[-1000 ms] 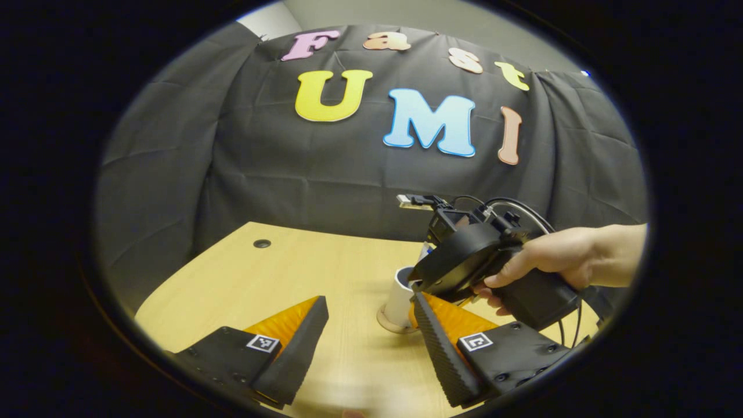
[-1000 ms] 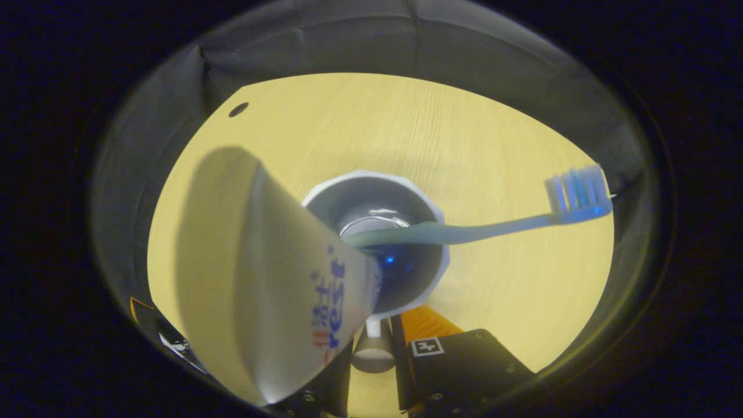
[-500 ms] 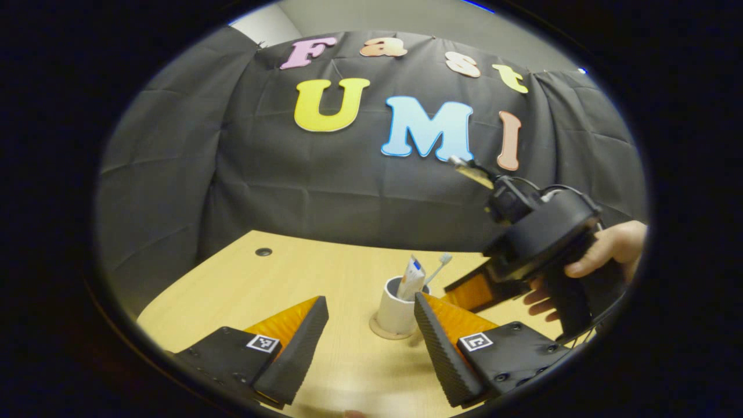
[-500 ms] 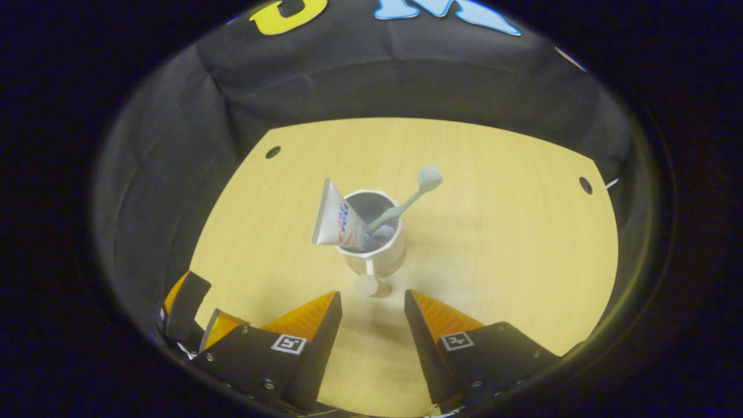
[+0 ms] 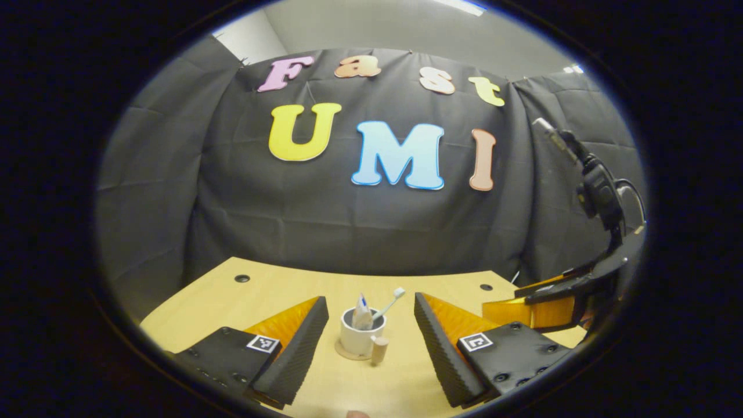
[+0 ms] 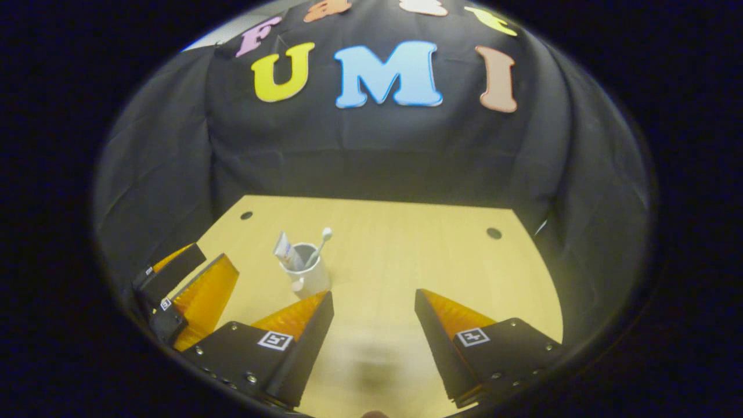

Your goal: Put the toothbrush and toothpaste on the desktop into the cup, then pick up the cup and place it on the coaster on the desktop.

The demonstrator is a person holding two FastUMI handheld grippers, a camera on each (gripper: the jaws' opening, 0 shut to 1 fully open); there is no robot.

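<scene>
Status: cup point(image 5: 356, 338) stands upright on coaster point(image 5: 346, 353) on desktop point(image 5: 278, 296), between my two sets of fingers as seen in left gripper view. Toothpaste point(image 5: 362, 316) and toothbrush point(image 5: 389, 302) both inside cup, leaning out over rim, brush head up. Cup handle faces toward me.

Left gripper point(image 5: 365, 342): released, jaws wide apart, nothing between them; held back from cup, no contact. Right gripper point(image 6: 371, 339): also released, jaws spread, empty, w/ bare desktop between them. In right gripper view, cup point(image 6: 309, 273) sits ahead-left, near left gripper's fingers point(image 6: 203, 293), apart from them.

Step in hand, as I judge it: things lie as task sentence wants – both items in cup, cup on coaster. No remaining placement evident.

Next move calls for: nothing on cup itself. If withdrawing, keep both grippers clear of protruding brush and tube; tall, top-heavy load, tips easily if nudged.
</scene>
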